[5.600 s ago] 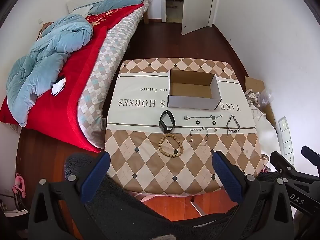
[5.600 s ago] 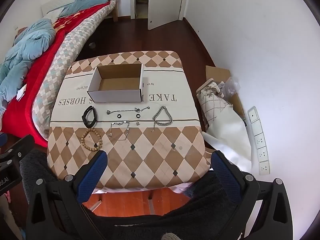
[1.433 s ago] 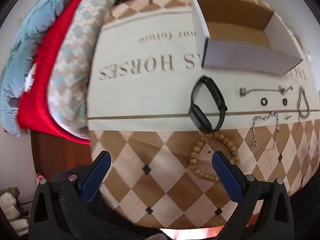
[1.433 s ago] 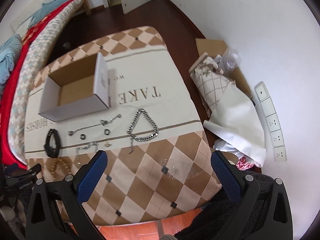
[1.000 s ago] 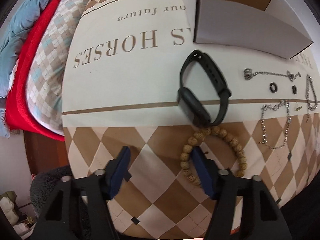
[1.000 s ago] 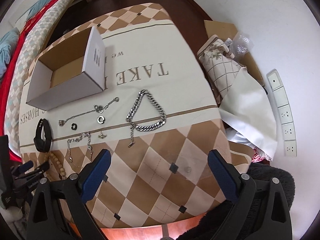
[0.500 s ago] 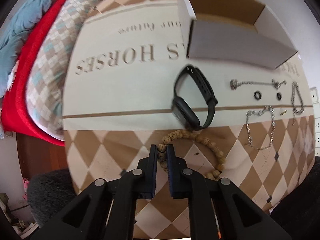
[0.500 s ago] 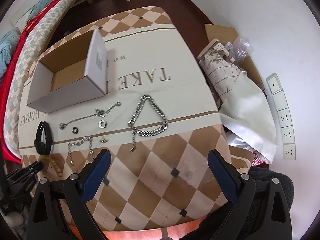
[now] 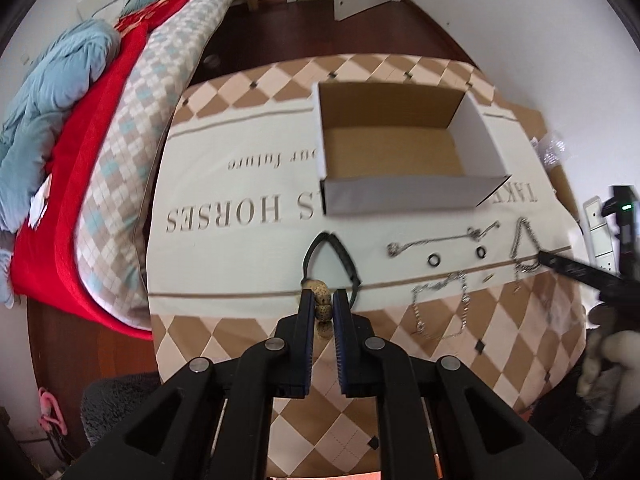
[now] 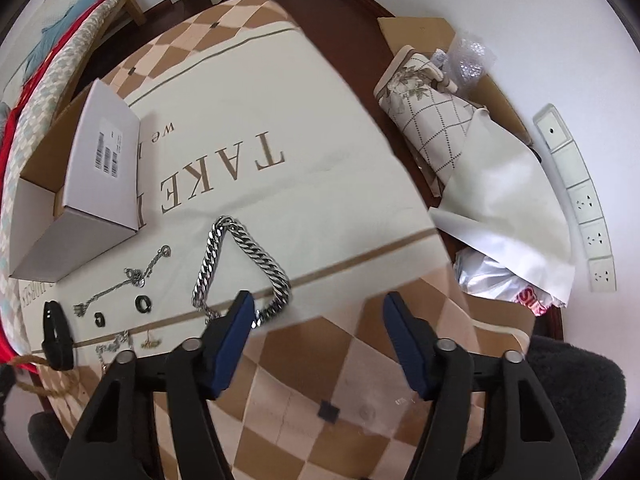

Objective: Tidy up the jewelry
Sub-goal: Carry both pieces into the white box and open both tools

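The job is barely begun. The cardboard box (image 9: 404, 148), in the upper middle of the left wrist view, is bare inside, so no piece has been put away yet. The left hand-held gripper (image 9: 323, 307), at the lower centre of that view, is clamped narrow on the wooden bead bracelet (image 9: 322, 309), whose beads show between its blue pads; that is the one piece in hand. Just above it in the frame the black wristband (image 9: 331, 256) lies on the counter (image 9: 224, 264). To the right along the counter lie a thin chain (image 9: 442, 238), two small dark rings (image 9: 434, 259), and a second thin chain (image 9: 442, 308) below them. In the right wrist view the right hand-held gripper (image 10: 318, 318) stands about half wide and its jaws have just been closing; nothing is pinched yet, though the left pad sits right at the lower end of the heavy silver chain (image 10: 240, 260) at centre left. Left to do, as I judge it: carry the beads to the box, take up the heavy chain, then the wristband, rings and thin chains.
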The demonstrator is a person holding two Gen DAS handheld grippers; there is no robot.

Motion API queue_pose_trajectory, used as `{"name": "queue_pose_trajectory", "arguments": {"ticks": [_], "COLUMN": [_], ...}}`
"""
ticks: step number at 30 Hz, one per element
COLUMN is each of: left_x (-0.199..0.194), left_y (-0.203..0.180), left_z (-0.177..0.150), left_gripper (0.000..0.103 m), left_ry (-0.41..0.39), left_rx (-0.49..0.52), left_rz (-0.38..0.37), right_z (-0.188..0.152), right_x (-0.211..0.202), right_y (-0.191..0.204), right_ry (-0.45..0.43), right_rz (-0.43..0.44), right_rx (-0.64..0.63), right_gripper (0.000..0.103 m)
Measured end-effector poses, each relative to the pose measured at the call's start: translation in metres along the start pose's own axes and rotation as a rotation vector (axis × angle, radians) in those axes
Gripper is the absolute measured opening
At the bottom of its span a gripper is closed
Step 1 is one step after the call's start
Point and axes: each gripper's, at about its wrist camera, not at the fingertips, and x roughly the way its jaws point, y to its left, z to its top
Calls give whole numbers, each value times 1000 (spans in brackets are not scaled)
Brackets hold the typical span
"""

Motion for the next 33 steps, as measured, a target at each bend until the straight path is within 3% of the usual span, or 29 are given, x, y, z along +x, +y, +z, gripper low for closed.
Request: {"name": "queue_pose_trajectory", "arguments": {"ticks": [1,3,9,17,24,29,33], "left_x": [-3,-5,-12,-38,-57,-37,-2], "left_y": [-2,-3,-4,-15,-23,-25,-19], "left_z": [3,4,13,45,91,126,141], "left_gripper": [6,6,6,6,6,6,6], "left_ry": [-8,-16,-36,-105,-172,-144,-89], "left_rx": [4,5,6,15,29,34,14], "left_rz": [-2,-4,-8,-63,-101,-127,-141], "right_z": [-1,-3,-9,-1,31,57,77], "right_x": [-1,-2,-17,-101,-169,-174,-151], "right_y": [6,15,20,44,79,110,132], "right_ry": [-32,-53,-71,-201,-286,-293,-247], "right_rz": [-25,-36,46,187,303,327,333], "right_rx": [-30,-75,-81,-123,-194,-232,-245], "right_gripper": [48,8,8,8,8,8,8]}}
